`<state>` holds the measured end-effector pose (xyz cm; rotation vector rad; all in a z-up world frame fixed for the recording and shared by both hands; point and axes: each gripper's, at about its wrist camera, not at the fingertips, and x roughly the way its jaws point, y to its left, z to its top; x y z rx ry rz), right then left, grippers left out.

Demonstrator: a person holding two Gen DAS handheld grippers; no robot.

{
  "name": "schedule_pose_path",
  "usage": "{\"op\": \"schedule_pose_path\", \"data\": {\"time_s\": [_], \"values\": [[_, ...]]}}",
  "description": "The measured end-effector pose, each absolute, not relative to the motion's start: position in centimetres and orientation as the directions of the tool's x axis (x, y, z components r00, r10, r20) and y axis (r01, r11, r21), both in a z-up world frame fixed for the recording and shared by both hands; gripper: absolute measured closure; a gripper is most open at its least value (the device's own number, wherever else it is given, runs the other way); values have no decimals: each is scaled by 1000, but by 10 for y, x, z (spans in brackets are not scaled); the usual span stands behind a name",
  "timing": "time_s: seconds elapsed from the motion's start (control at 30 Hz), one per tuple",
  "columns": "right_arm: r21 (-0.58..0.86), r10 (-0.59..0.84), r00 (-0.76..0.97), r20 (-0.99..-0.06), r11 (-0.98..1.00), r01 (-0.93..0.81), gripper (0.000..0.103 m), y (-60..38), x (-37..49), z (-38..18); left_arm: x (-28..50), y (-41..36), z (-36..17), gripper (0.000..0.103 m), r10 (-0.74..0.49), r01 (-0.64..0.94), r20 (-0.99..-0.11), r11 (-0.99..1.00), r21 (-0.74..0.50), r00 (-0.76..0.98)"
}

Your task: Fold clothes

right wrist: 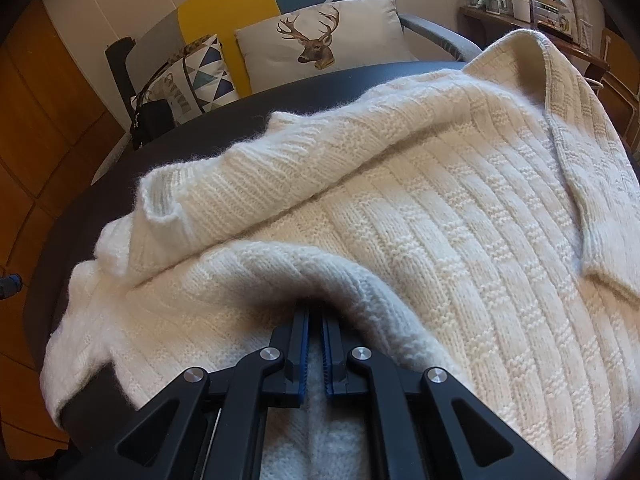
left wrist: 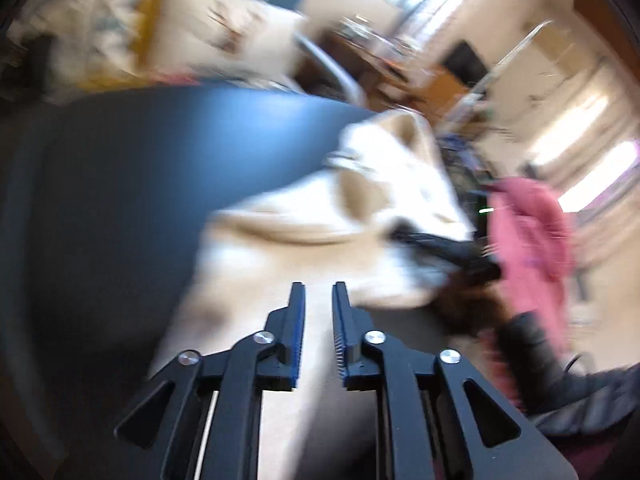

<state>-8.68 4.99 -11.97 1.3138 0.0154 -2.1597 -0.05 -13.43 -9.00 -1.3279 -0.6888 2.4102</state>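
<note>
A cream knitted sweater (right wrist: pixel 420 208) is lying spread over the dark bench (right wrist: pixel 120 168), one sleeve folded across its body, its collar reaching toward the far right edge. The right gripper (right wrist: pixel 315 314) is clenching a raised fold of the sweater near the near edge. The left gripper (left wrist: pixel 320 294) is hanging released above the knit, jaws slightly parted and holding nothing. The risk is that the thick, fuzzy knit is slipping from the right pinch, or dragging the folded sleeve askew.

Table's (right wrist: pixel 100 196) left bare; sweater (right wrist: pixel 440 220) fills right.
</note>
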Motion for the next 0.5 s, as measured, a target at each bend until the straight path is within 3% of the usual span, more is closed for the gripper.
{"op": "schedule_pose_path", "data": {"time_s": [0.07, 0.13, 0.27, 0.4, 0.5], "values": [[298, -494, -326, -806, -814, 498, 99, 52, -87, -120, -34, -105, -102, 80, 520, -34, -691, -810, -585, -503], [307, -504, -321, -802, -809, 501, 99, 54, -88, -121, -50, -82, -107, 78, 470, -28, -724, -847, -531, -504], [343, -532, -305, -790, -796, 499, 99, 61, -89, -122, -31, -45, -94, 77, 168, -82, -783, -986, -148, -599], [370, -553, -293, -780, -785, 497, 99, 65, -91, -122, -24, -18, -92, 76, 101, -213, -767, -976, 48, -634], [386, -565, -286, -774, -779, 494, 98, 69, -91, -123, -26, -6, -102, 69, 86, -299, -780, -945, 133, -620]]}}
